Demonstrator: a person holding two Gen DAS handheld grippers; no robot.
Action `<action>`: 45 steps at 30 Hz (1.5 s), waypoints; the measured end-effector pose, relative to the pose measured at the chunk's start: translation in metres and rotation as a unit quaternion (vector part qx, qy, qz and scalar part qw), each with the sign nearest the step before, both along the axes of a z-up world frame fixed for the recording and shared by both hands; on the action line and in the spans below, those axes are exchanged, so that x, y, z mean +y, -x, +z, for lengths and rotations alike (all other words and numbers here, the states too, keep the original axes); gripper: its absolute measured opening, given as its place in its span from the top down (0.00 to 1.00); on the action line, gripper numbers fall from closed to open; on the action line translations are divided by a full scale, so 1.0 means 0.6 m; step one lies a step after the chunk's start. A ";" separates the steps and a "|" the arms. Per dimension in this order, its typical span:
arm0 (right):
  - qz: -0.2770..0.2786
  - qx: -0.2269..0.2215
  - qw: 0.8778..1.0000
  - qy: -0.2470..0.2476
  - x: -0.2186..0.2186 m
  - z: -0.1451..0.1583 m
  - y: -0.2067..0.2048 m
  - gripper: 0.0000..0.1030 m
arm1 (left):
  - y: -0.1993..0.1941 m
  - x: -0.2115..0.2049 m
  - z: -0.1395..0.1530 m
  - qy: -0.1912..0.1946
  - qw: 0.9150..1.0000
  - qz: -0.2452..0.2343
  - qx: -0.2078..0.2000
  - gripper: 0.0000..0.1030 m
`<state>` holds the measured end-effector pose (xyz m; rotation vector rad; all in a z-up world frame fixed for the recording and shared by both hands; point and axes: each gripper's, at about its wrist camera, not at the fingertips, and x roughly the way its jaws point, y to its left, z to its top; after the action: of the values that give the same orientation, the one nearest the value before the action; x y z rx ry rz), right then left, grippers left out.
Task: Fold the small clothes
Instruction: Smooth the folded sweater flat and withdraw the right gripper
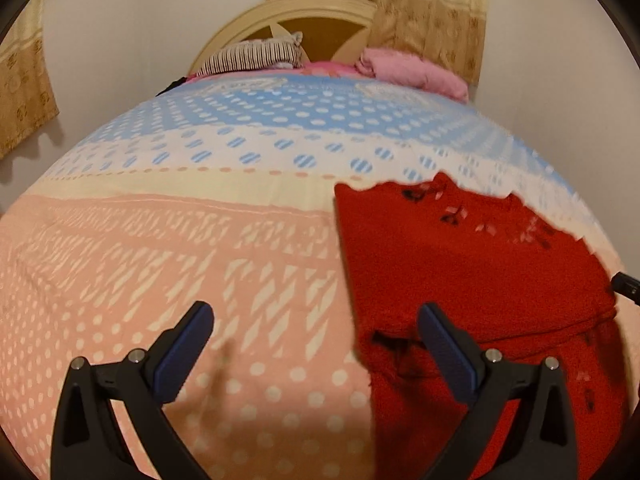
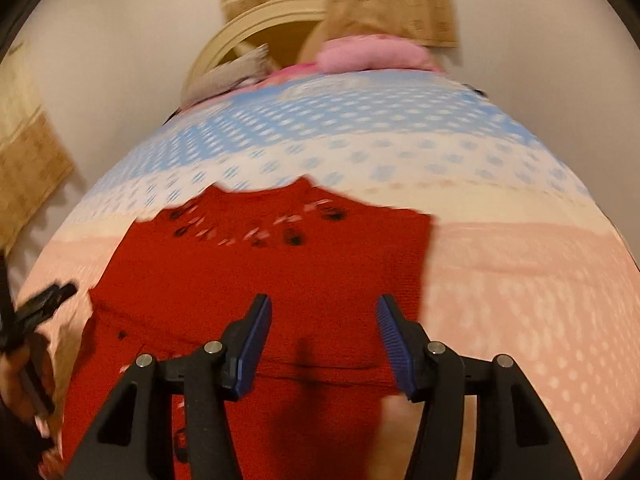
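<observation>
I have both claws apart and empty, left claw [image 1: 316,320] and right claw [image 2: 324,312], over the red top [image 2: 260,272] lying part-folded on the bed [image 1: 160,240]; next I should pinch its 6 o'clock hem for another fold

The red garment [image 2: 260,280] looks like a fuzzy, matt knit, a bit rough and nubbly, with small stitched-looking marks in black and pale pink. The bedspread [image 1: 200,248] underneath is seen as smooth printed cloth, no shine at all. Both grippers, left [image 1: 316,320] and right [image 2: 324,312], appear made of matt black plastic, with ribbed blue pads [image 2: 254,344] and shiny metal pins. The headboard [image 1: 304,8] seems painted wood, slightly glossy.
</observation>
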<state>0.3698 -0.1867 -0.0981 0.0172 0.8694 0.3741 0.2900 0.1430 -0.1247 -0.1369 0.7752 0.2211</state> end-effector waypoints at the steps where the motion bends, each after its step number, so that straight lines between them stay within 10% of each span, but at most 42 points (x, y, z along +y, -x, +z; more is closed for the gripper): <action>1: 0.006 0.006 1.000 0.000 0.008 -0.010 -0.001 0.46 | -0.011 -0.006 -0.018 -0.013 1.000 -0.005 0.022 0.00; 5: -0.019 0.037 0.999 0.018 0.006 -0.071 0.009 0.46 | -0.016 0.005 -0.039 0.006 0.999 -0.006 0.035 0.00; 45: -0.023 0.004 1.000 0.009 0.008 -0.057 0.064 0.42 | 0.054 -0.063 -0.011 -0.057 0.997 -0.047 0.006 0.00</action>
<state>0.3315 -0.1821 -0.1323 0.0215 0.8799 0.3227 0.2579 0.1051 -0.1315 0.0090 0.7769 0.1771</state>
